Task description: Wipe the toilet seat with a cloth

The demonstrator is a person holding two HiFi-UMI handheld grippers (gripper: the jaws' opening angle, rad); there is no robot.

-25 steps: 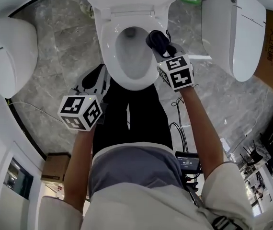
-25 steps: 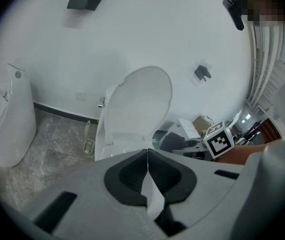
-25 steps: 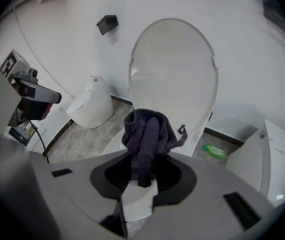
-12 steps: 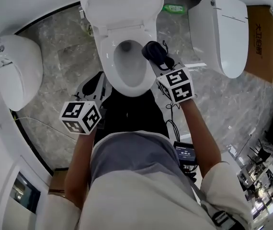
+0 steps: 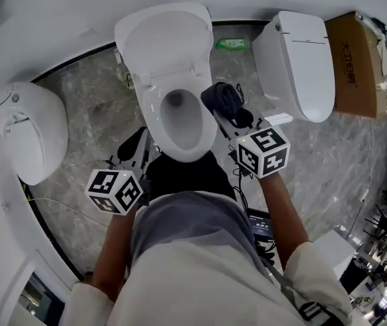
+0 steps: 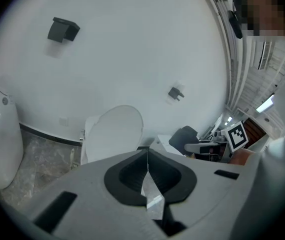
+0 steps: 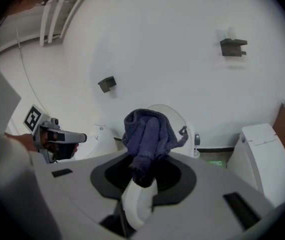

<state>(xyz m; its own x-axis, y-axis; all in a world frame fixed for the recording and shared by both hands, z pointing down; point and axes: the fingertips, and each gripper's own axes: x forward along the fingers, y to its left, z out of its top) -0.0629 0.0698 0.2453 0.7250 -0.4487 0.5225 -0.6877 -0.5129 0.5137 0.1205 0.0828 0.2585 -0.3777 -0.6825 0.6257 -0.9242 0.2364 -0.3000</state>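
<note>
The white toilet seat [image 5: 154,117] rings the bowl under the raised lid [image 5: 166,43]. A dark blue cloth [image 5: 219,97] hangs bunched just right of the seat, with my right gripper [image 5: 233,113] shut on it. In the right gripper view the cloth [image 7: 147,134] stands up from the jaws of the right gripper [image 7: 142,176] in front of the lid [image 7: 182,121]. My left gripper [image 5: 134,149] is held low at the bowl's front left. In the left gripper view the left gripper [image 6: 147,153] is shut with nothing in it and faces the lid [image 6: 115,131].
A second toilet [image 5: 27,138] stands at the left and a third [image 5: 295,63] at the right, beside a cardboard box [image 5: 356,60]. A green packet [image 5: 231,44] lies by the wall. Cables and a small device [image 5: 261,226] lie on the marble floor by my right leg.
My right gripper has lifted the cloth off the seat's right rim and drawn it back to the right. The head view has pulled back. The left gripper has barely moved.
</note>
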